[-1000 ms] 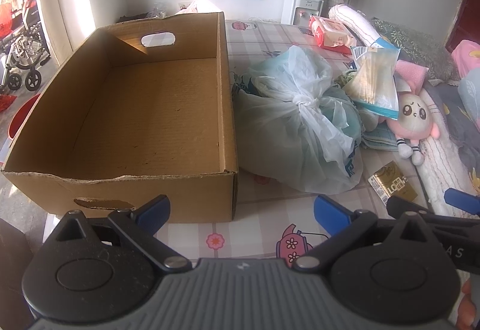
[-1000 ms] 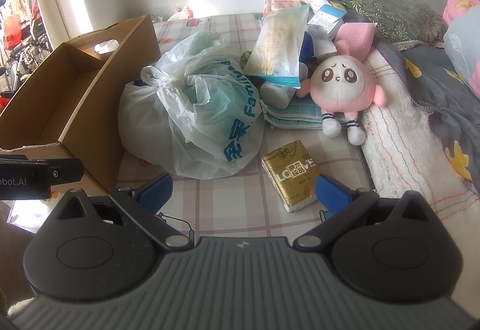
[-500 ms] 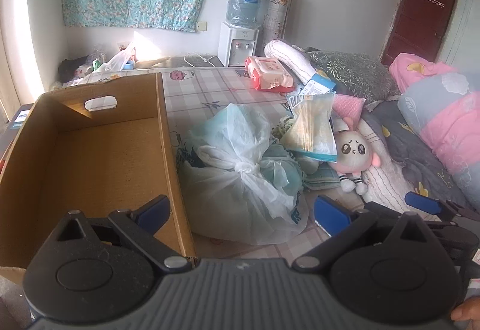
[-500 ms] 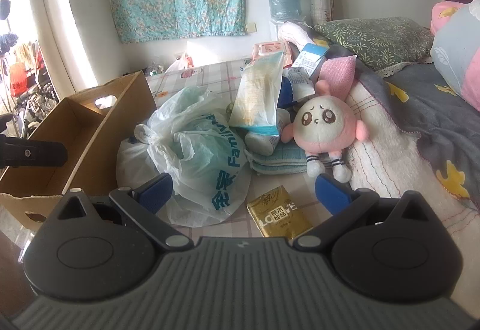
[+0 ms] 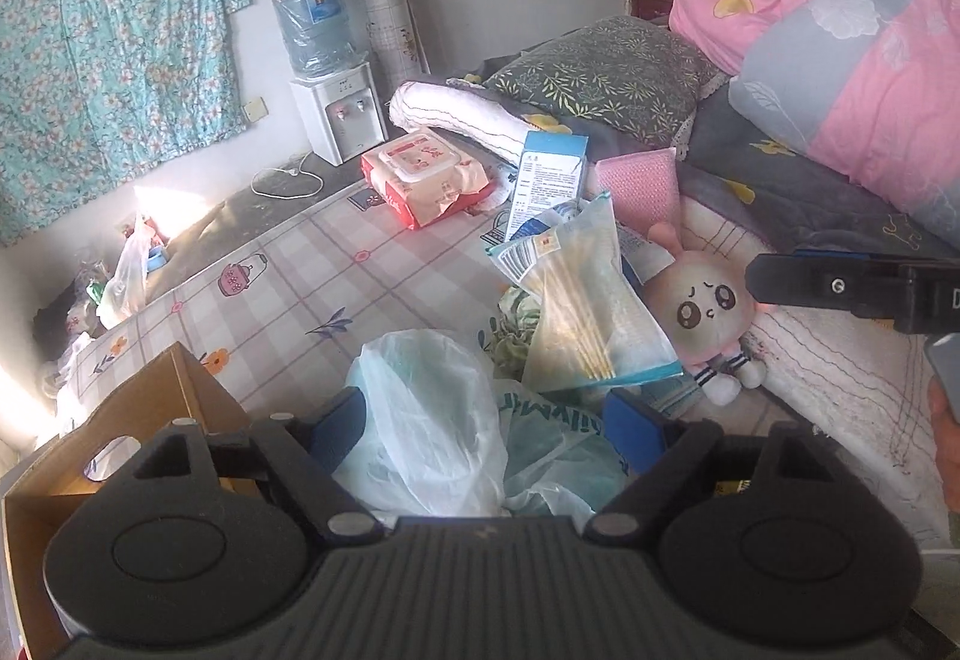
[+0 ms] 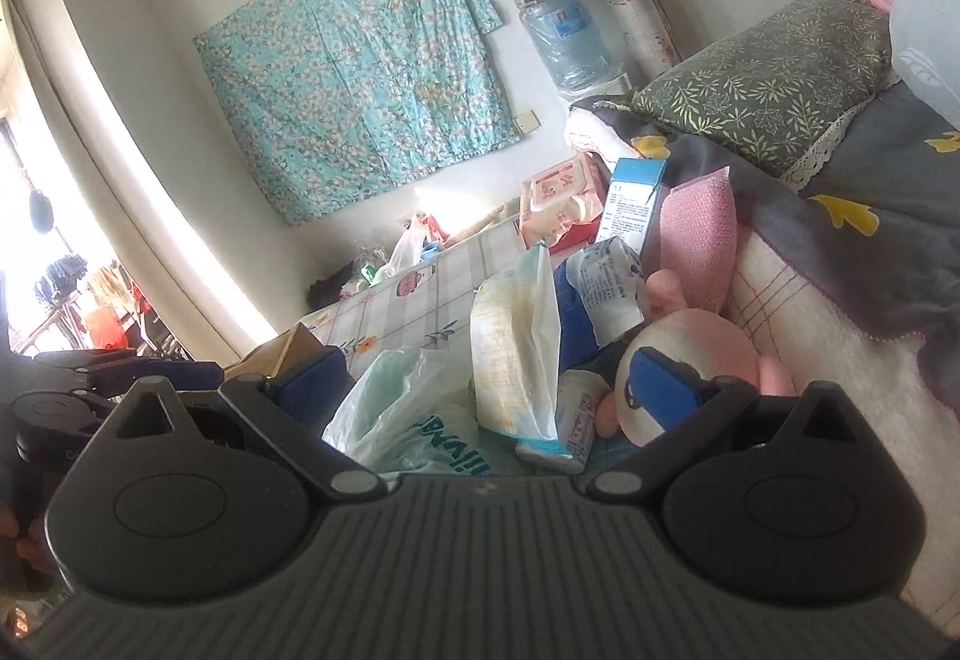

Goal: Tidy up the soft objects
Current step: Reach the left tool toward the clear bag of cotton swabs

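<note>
hovering over the knotted plastic bag, our left gripper has just been closing, bag between unpressed pads; right gripper gapes

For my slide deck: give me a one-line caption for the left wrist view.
Open left gripper poised over a knotted white plastic bag, pink plush toy and brown cardboard box alongside.

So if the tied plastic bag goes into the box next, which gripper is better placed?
Probably the left gripper: its open jaws, just closing a little, already straddle the plastic bag, with the cardboard box right beside it. The right gripper faces the pink plush toy.
</note>
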Demonstrator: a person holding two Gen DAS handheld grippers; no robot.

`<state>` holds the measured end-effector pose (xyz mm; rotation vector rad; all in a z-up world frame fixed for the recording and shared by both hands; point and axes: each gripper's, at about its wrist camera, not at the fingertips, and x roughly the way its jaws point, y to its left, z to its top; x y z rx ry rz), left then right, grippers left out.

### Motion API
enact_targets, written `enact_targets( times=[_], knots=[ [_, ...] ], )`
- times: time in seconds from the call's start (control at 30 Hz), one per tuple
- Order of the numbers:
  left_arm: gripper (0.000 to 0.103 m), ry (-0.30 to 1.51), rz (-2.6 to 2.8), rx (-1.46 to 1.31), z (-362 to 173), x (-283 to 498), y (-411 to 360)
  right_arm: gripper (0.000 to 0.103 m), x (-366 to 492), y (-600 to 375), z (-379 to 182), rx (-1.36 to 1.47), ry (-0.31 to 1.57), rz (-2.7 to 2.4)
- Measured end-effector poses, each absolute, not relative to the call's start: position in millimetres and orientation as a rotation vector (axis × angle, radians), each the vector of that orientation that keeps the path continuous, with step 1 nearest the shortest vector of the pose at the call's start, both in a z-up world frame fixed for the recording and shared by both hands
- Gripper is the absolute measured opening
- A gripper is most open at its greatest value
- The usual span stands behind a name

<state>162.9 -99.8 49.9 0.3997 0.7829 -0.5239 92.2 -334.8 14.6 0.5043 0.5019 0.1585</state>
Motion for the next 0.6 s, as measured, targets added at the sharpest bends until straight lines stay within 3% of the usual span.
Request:
enact_targets(
  times=[0.07, 0.17, 0.23, 0.33, 0.6],
  knots=[
    [0.084, 0.81, -0.563, 0.407, 39, 182, -112, 0.094, 114, -338, 8, 0.525, 0.527, 0.165],
    [0.072, 0.851, -0.607, 0.407, 24, 209, -128, 0.084, 145, -339, -5, 0.561, 0.57, 0.177],
    [0.064, 0.89, -0.638, 0.414, 13, 228, -139, 0.071, 168, -342, -16, 0.596, 0.612, 0.182],
    [0.059, 0.946, -0.677, 0.409, -3, 252, -152, 0.064, 193, -345, -30, 0.633, 0.654, 0.177],
    [0.067, 1.055, -0.824, 0.372, -25, 294, -177, 0.048, 224, -356, -56, 0.702, 0.716, 0.175]
  ],
)
